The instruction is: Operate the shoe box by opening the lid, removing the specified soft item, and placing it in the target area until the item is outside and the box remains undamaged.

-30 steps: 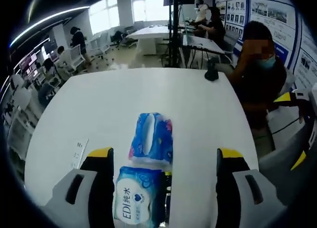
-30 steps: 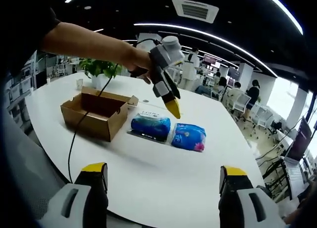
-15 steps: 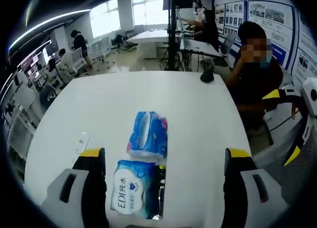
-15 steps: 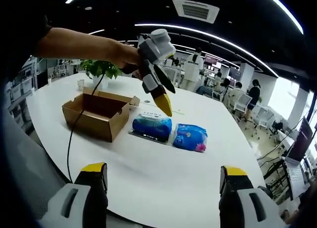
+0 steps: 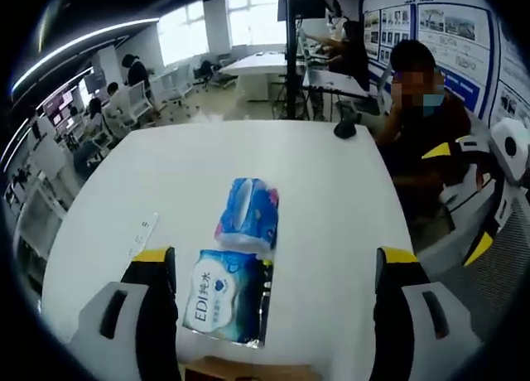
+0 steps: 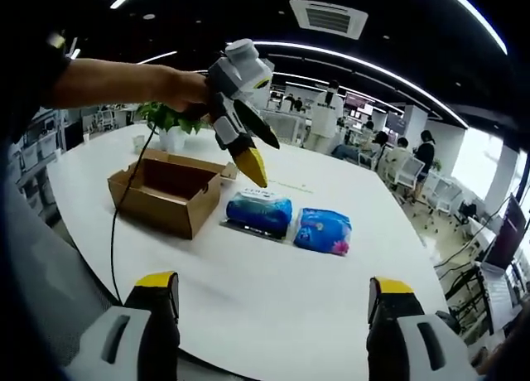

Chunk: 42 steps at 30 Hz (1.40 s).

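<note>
Soft item: two tissue packs lie out on the white table (image 6: 248, 298), the pale blue pack (image 6: 259, 212) just right of the shoe box (image 6: 166, 192), the dark blue pack (image 6: 323, 230) beside it, close or touching.
Handling: likely light, squashy, with slick wrapping; pinching across the short sides should hold best.
Box: open, brown, looks undamaged; nothing visible in the part of the inside that shows.
Left gripper (image 6: 250, 161): hangs above the box's right end, jaws spread wide in its own view, holding nothing.
Right gripper (image 6: 269, 302): near edge of table, jaws wide, empty.
Around: potted plant (image 6: 168, 116) beyond the box, seated person (image 5: 422, 124) at the far right, small card (image 5: 142, 232) left of the packs.
In the way: a cable (image 6: 124, 224) drapes over the box's near wall.
</note>
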{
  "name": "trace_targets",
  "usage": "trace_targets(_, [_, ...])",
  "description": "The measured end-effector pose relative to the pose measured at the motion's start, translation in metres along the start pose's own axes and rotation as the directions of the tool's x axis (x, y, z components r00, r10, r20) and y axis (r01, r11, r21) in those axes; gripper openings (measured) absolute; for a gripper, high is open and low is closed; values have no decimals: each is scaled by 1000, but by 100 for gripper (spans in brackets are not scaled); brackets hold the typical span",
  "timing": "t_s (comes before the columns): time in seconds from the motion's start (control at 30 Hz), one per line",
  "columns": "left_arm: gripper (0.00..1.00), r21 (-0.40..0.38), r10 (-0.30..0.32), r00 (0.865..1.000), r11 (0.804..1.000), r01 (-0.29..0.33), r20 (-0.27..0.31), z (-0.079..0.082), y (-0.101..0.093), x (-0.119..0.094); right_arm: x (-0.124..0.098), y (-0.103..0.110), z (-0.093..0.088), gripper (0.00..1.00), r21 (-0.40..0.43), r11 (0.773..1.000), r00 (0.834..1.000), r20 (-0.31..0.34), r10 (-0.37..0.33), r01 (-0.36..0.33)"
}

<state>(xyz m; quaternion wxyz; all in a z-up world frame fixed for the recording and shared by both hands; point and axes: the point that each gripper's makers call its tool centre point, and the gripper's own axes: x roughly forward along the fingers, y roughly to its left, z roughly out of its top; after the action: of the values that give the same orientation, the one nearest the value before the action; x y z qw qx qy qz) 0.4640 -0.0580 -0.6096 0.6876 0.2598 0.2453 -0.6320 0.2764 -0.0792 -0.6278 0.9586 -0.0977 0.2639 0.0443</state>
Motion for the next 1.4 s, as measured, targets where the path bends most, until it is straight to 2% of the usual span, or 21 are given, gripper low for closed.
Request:
trace_targets(0.63, [99,-60,78,995,995,-74,70,-19,0,-53,1,4,0,95,10,1000,1000,1,26,-26])
trace_targets(1.0, [99,-116,116,988,988,-104,103,-29,1,-76,1,7,-2,95,6,999,999,-10,38,-38])
trace_targets(1.4, [99,-155,157,980,978,-138,121,-45,-8,-102,1,10,-3,95,-1,999,999,-20,49,-49])
